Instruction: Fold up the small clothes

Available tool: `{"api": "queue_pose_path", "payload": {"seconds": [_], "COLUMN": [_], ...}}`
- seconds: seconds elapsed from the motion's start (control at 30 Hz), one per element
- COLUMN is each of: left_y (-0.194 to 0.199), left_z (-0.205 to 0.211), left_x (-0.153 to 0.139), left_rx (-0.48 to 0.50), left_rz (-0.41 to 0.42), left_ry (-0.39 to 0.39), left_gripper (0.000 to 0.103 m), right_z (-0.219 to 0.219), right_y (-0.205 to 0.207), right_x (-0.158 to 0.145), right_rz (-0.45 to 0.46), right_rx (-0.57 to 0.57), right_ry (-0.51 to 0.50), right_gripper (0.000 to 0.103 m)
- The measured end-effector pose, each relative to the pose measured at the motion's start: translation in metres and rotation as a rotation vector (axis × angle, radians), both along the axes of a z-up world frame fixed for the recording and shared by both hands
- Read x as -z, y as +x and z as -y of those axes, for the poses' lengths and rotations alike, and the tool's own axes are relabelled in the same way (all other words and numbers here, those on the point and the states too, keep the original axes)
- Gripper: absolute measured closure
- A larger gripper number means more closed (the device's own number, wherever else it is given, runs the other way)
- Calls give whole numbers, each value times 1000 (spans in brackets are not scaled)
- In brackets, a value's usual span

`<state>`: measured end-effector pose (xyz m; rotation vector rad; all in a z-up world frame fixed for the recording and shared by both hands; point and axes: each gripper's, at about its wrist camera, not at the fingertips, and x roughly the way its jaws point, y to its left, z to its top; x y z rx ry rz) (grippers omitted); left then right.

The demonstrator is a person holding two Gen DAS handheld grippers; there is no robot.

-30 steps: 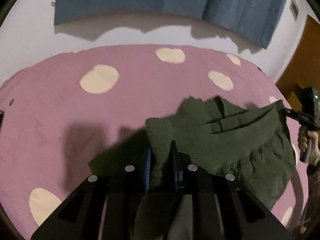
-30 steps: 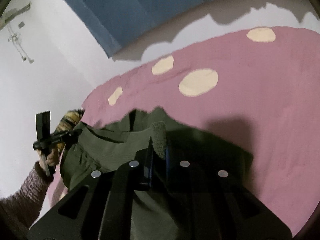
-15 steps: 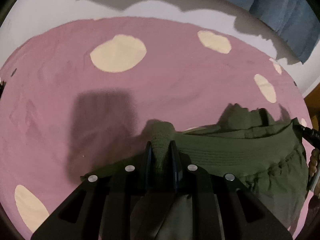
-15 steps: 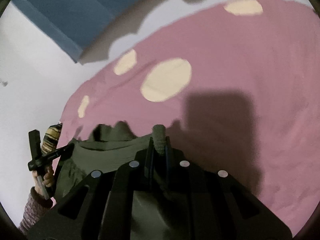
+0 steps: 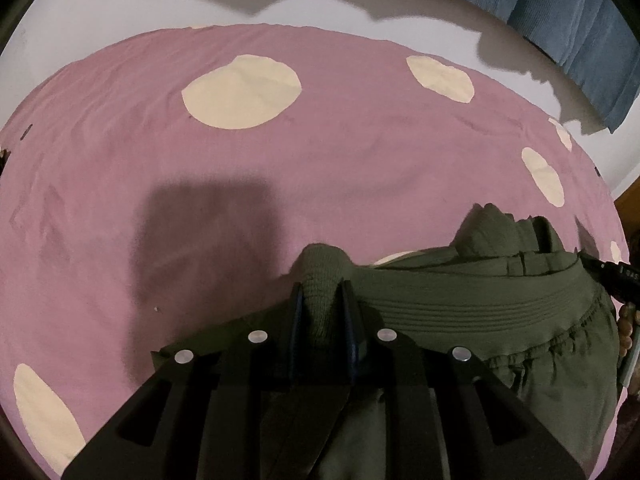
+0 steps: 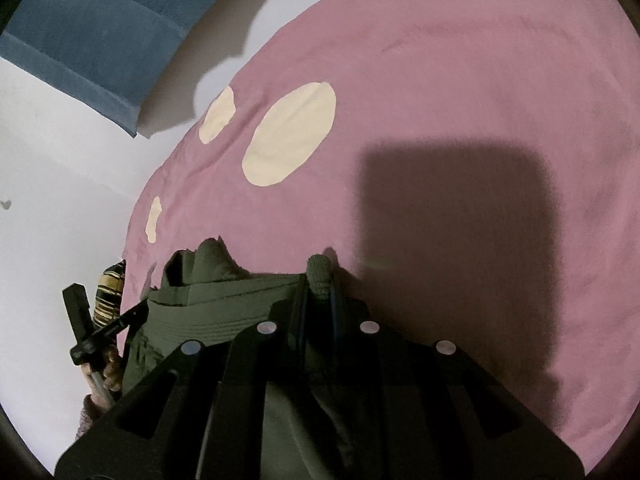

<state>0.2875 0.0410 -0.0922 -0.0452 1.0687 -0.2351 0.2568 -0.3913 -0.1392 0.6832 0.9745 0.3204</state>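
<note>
A dark olive green garment with a ribbed waistband and gathered fabric hangs stretched between my two grippers above a pink bedspread with cream dots. My left gripper is shut on one waistband corner. My right gripper is shut on the other corner; the garment stretches to its left. The right gripper also shows at the right edge of the left wrist view, the left one at the left of the right wrist view. The lower garment is hidden under the gripper bodies.
A blue curtain hangs on the white wall behind the bed and shows in the right wrist view too. A wooden door edge is at the far right. A striped item lies by the bed's left edge.
Both grippers have tilted down and moved forward over the bedspread with the garment. The wall and curtain have slid up out of view and the bed fills the frames.
</note>
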Motion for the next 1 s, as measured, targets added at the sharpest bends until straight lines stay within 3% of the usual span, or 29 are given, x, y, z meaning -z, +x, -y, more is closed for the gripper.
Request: {"api": "queue_pose_path", "payload": {"seconds": [0.2, 0.33, 0.4, 0.43, 0.47, 0.53, 0.6, 0.77, 0.9, 1.0], "left_y": [2, -9, -22, -33, -43, -74, -100, -173, -214, -230], "left_z": [3, -8, -17, -25, -32, -51, -62, -93, -110, -113], "left_x": [-2, -25, -39, -48, -55, -67, -71, -61, -44, -26], "left_rx": [6, 2, -10, -10, -17, -42, -54, -121, -182, -207], "left_rz": [13, 26, 45, 59, 68, 97, 110, 99, 66, 9], "left_ry": [-10, -70, -110, -136, -153, -210, -230, -259, -325, -425], "left_gripper": [82, 80, 75, 65, 47, 31, 30, 26, 26, 25], "right_z": [4, 15, 23, 29, 36, 44, 54, 68, 70, 65], "right_y": [-2, -23, -41, -55, -71, -99, -133, -206, -238, -245], "right_x": [-4, -26, -39, -46, -51, -58, -60, -40, -20, -4], "right_rz": [2, 48, 78, 97, 114, 140, 153, 127, 97, 69], "right_rx": [7, 33, 44, 56, 65, 81, 110, 171, 220, 235], "right_ry": [48, 66, 79, 91, 104, 119, 126, 162, 187, 216], "right_gripper": [91, 80, 66, 56, 50, 42, 37, 35, 32, 31]}}
